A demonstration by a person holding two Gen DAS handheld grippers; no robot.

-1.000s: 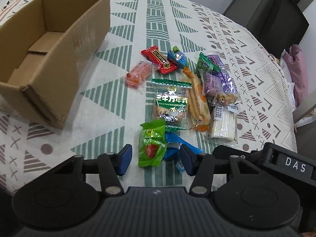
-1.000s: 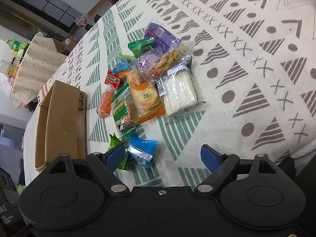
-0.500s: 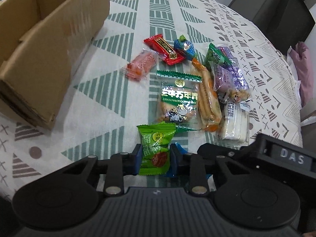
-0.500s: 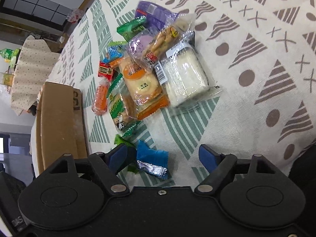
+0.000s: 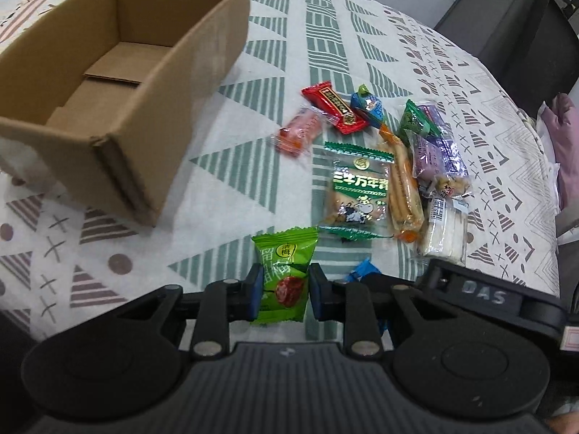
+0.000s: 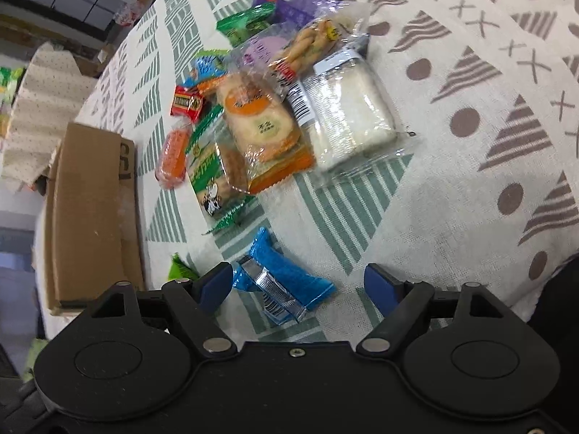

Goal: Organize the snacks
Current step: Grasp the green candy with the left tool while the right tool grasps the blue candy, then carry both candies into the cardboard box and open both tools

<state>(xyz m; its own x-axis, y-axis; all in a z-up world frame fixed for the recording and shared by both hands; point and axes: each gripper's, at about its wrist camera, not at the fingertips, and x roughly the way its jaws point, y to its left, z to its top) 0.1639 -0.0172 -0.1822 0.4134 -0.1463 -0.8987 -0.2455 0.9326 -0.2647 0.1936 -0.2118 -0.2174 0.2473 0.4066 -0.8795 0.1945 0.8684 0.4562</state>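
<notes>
My left gripper (image 5: 283, 291) is shut on a green plum-candy packet (image 5: 284, 271), held just above the cloth. An open cardboard box (image 5: 119, 72) with nothing inside stands to the upper left of it. A heap of snacks lies to the right: a green cracker pack (image 5: 356, 188), a red bar (image 5: 334, 106), an orange sausage (image 5: 298, 132), a white cake pack (image 5: 445, 228). My right gripper (image 6: 300, 285) stands open over a blue packet (image 6: 286, 278) lying between its fingers on the cloth. The same green packet's corner (image 6: 181, 269) peeks beside its left finger.
The patterned tablecloth (image 6: 470, 144) covers a round table whose edge curves off at the right. A dark chair (image 5: 524, 39) stands beyond the far edge. The other gripper's black body (image 5: 481, 296) sits close at the lower right of the left wrist view.
My left gripper closed on the green packet and lifted it slightly toward the box. My right gripper moved in until the blue packet lay between its open fingers.
</notes>
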